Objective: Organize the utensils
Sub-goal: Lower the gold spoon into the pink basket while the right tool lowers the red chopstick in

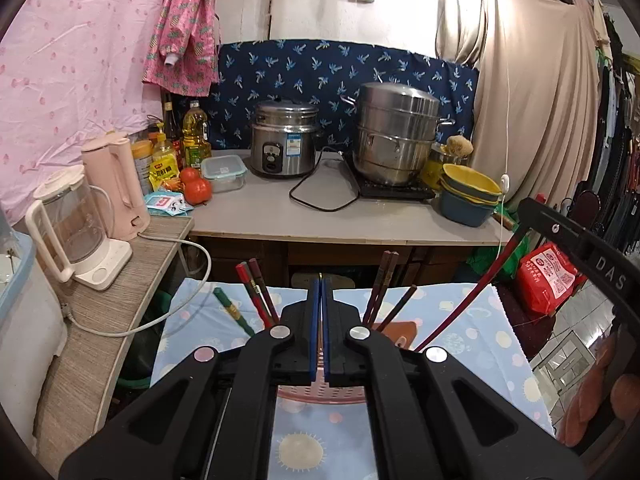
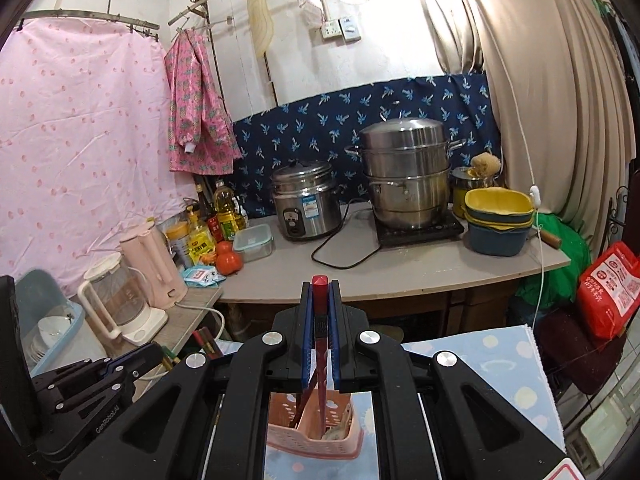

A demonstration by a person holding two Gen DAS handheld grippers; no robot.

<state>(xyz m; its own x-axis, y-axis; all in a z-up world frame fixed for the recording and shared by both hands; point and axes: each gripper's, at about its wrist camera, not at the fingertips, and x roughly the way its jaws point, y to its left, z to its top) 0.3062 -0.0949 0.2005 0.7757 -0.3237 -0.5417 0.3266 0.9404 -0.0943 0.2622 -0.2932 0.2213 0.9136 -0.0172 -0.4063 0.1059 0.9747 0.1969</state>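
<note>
The right gripper (image 2: 320,312) was clamped on a red chopstick (image 2: 320,344), which ran down from between its pads into the pink basket (image 2: 312,436) on the dotted cloth (image 2: 492,356). The left gripper (image 1: 320,320) was fully closed with nothing between its pads; around it more chopsticks (image 1: 256,292) stood up from the same basket. The step in hand seemed to be putting this chopstick in or taking it out; which one, I could not tell. If putting in, the next move would need a lowering until the tip rested on the bottom, then a release.
</note>
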